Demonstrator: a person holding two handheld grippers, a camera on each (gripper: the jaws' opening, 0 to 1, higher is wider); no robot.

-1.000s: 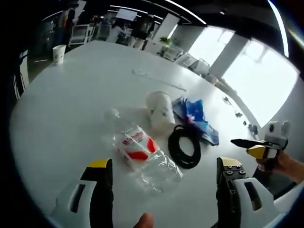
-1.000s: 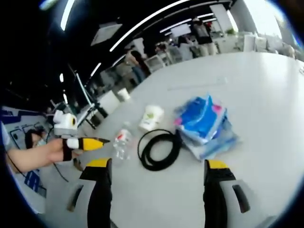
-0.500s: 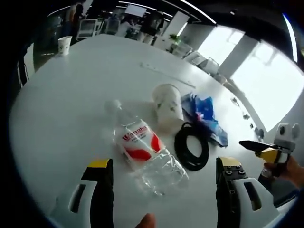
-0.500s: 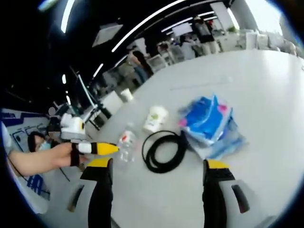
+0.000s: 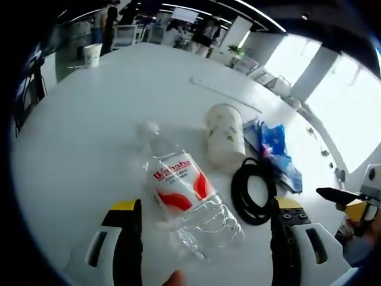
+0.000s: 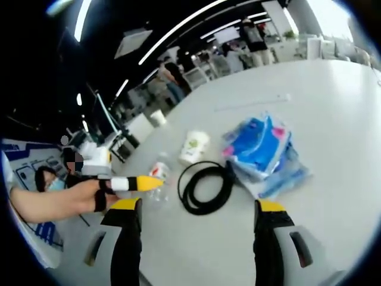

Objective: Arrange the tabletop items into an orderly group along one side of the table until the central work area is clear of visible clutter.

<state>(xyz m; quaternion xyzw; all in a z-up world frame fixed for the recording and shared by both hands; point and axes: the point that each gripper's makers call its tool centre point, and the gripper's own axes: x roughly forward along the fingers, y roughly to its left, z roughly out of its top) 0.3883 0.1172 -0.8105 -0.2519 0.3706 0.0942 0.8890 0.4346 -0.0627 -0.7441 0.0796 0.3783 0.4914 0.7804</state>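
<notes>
The left tool (image 5: 201, 229) hung with jaws spread, empty, over the lying Wahaha water bottle (image 5: 181, 193) between them on the counter (image 5: 89, 131), apparently lined up to grasp it; the right tool (image 6: 194, 229) likewise gaped empty.

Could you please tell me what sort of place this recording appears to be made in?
Probably an open-plan office or lab: a large white table stands under long ceiling strip lights, with bright tall windows on one side and people standing among desks behind.

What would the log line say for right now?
left gripper: open, over bottle | right gripper: open, empty | cup, cable, blue packs: on table
</notes>
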